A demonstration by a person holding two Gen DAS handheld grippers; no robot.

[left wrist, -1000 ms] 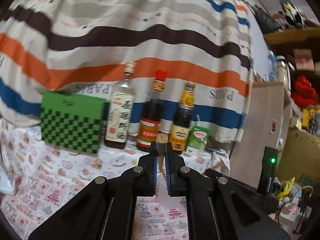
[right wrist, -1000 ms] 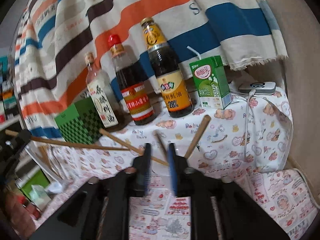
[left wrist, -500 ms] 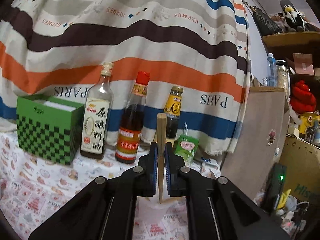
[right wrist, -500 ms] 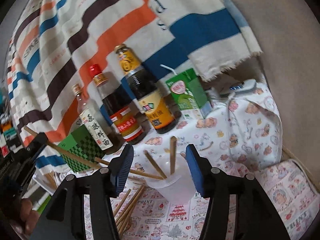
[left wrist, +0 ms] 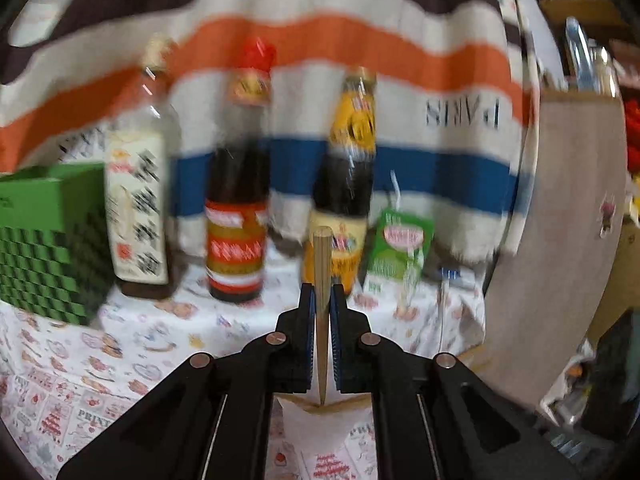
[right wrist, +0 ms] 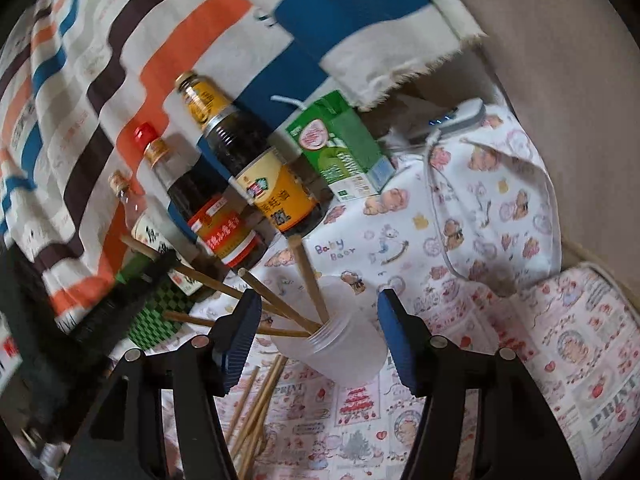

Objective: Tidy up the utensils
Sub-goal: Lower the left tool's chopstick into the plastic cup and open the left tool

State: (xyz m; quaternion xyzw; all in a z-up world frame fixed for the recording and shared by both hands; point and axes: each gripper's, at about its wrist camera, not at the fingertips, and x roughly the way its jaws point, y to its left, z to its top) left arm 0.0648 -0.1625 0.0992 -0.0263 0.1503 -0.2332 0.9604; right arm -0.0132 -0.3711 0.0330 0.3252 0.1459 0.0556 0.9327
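Observation:
In the left wrist view my left gripper [left wrist: 320, 294] is shut on one wooden chopstick [left wrist: 322, 256], which stands upright between the blue pads with its thin tip pointing down. The right wrist view shows a translucent plastic cup [right wrist: 340, 352] on the tablecloth holding several chopsticks [right wrist: 308, 280]. My right gripper [right wrist: 318, 302] straddles the cup with its jaws opening, and the left pad is clear of the cup. More chopsticks [right wrist: 256, 396] lie loose on the cloth in front of the cup. The left gripper [right wrist: 158, 266] shows dark at the left with its chopstick.
Three sauce bottles [right wrist: 256, 168] stand in a row along the striped cloth backdrop [left wrist: 320, 40], with a green drink carton [right wrist: 344, 148] to their right and a green checkered box [left wrist: 44, 240] to their left. A power bank [right wrist: 460, 116] with a cable lies behind. A beige panel [left wrist: 560, 220] bounds the right side.
My right gripper opened from nearly shut to wide and rolled, and the cup now sits between its jaws. The left gripper moved toward the bottles, still holding its chopstick.

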